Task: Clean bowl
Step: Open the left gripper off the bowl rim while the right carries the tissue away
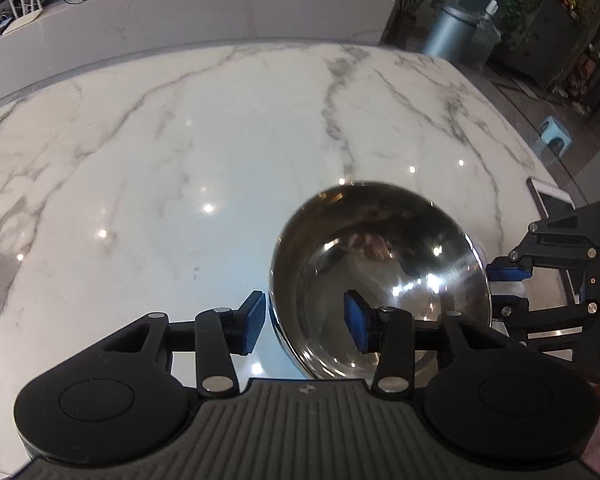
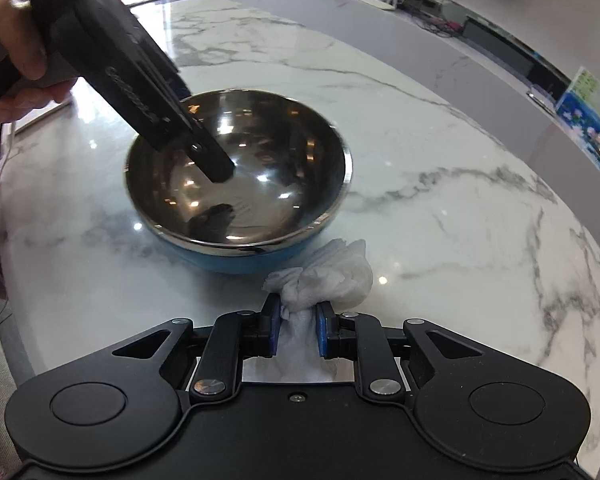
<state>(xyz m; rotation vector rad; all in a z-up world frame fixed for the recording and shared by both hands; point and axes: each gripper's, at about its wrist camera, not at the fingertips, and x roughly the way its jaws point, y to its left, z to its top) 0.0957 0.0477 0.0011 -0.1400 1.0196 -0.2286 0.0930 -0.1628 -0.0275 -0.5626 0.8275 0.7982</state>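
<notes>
A steel bowl (image 1: 380,264) with a blue outside (image 2: 236,260) stands on the white marble table (image 1: 180,160). My left gripper (image 1: 306,324) straddles the bowl's near rim, one pad outside and one pad inside. The pads do not press on the wall, so it is open. From the right wrist view the left gripper (image 2: 192,156) comes down from the upper left, one finger (image 2: 220,168) reaching into the bowl (image 2: 260,152). My right gripper (image 2: 298,328) is shut on a crumpled white tissue (image 2: 332,272), just beside the bowl's rim. The right gripper (image 1: 504,288) also shows right of the bowl.
A flat phone-like device (image 1: 548,196) lies near the table's right edge. A raised marble ledge (image 1: 220,12) runs behind the table, with a grey bin (image 1: 448,32) and plants beyond. A person's hand (image 2: 16,52) grips the left tool's handle.
</notes>
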